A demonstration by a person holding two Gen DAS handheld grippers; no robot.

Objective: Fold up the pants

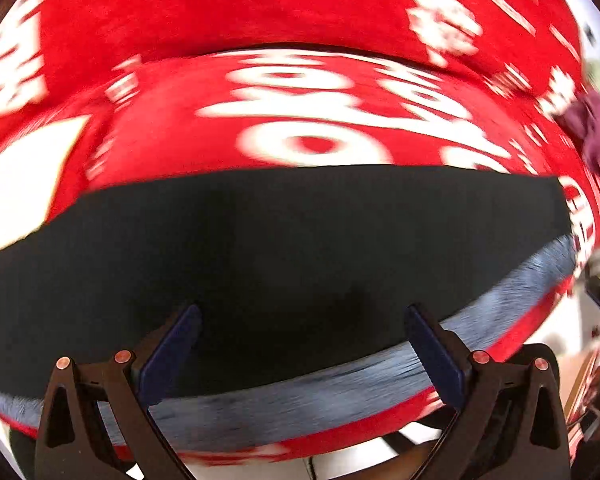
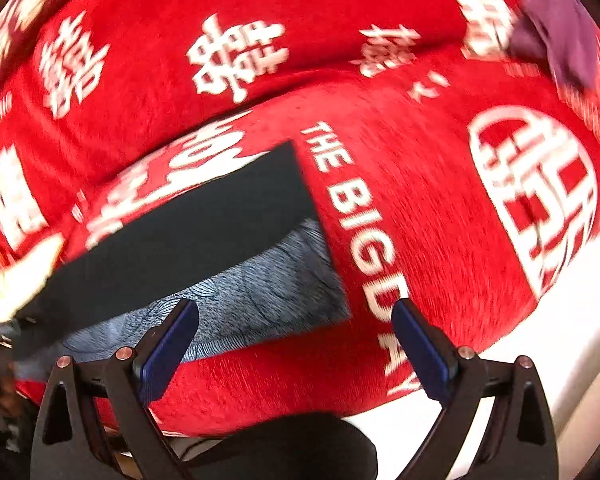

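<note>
Jaws of both the left gripper and right gripper stand wide apart, holding nothing, above the folded dark pants (grey-blue patterned lining showing) on a red white-lettered cloth.

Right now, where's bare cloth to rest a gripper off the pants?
Red cloth lies bare right of the pants, up to the purple item, and in a strip along their near edge. The left gripper hangs over the pants.
</note>
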